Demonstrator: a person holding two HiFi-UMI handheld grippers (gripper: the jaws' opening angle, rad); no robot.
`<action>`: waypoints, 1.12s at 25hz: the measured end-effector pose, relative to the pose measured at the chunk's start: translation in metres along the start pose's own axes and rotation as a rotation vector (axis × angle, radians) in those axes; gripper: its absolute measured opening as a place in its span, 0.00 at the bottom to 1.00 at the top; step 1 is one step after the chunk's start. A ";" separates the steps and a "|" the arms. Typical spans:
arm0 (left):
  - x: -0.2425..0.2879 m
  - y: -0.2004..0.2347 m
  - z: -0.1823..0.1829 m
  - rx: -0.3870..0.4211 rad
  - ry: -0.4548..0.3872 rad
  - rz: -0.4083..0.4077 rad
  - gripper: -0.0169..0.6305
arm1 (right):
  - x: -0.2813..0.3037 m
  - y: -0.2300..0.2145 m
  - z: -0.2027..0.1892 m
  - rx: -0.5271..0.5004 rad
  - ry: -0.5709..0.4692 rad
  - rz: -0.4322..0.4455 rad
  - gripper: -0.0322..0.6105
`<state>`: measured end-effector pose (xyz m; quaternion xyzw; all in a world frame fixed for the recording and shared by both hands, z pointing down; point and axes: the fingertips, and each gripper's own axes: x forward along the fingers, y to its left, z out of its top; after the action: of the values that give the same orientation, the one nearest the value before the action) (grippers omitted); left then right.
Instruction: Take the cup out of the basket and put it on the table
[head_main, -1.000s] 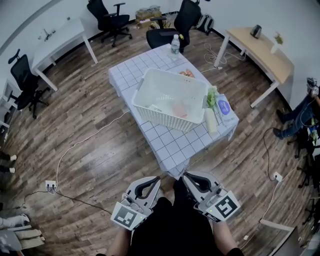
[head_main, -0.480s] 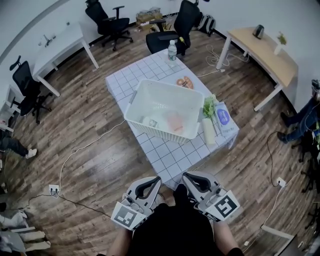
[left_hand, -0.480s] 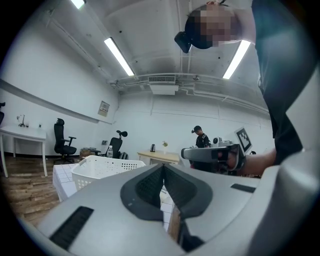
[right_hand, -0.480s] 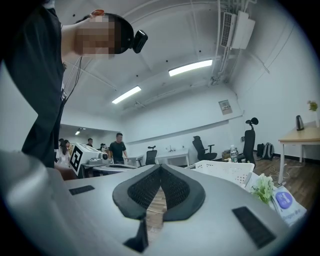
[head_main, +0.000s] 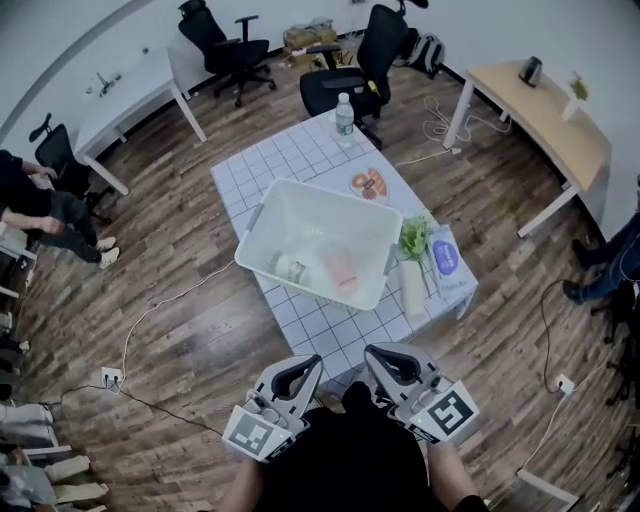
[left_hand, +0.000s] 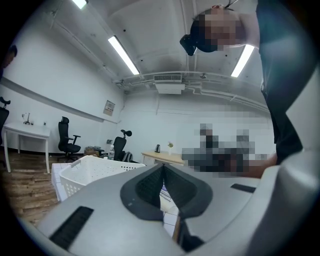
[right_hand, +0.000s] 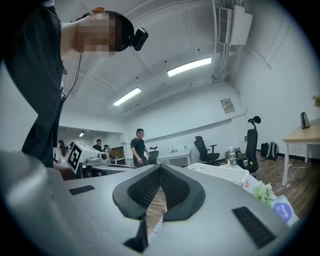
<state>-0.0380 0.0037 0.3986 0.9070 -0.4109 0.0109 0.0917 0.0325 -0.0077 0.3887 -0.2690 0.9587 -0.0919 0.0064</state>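
Observation:
The white basket stands on the table with the white checked cloth. On the basket's floor lies a small clear cup, and beside it a flat pinkish thing. My left gripper and right gripper are held side by side close to my body, short of the table's near corner, both shut and empty. The left gripper view shows its shut jaws with the basket ahead on the left. Past the right gripper, the basket shows ahead on the right.
On the table stand a water bottle, a plate of food, greens, a blue packet and a white roll. Office chairs and desks ring the room. A cable crosses the floor. People sit at the left.
The table and basket have drawn closer to me and the two grippers in the head view. Both grippers stay shut and side by side. Seated people have come into view at the left.

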 end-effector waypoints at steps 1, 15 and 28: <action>0.005 -0.001 -0.002 -0.005 0.007 0.005 0.04 | -0.002 -0.005 0.000 0.003 0.001 0.004 0.09; 0.038 0.002 -0.002 -0.023 0.014 0.037 0.04 | -0.004 -0.038 -0.011 0.053 0.014 0.034 0.09; 0.021 0.049 -0.001 -0.012 0.058 0.026 0.04 | 0.015 -0.020 -0.010 0.034 0.032 -0.037 0.09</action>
<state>-0.0608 -0.0429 0.4094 0.9003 -0.4198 0.0358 0.1090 0.0289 -0.0302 0.4031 -0.2849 0.9519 -0.1127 -0.0059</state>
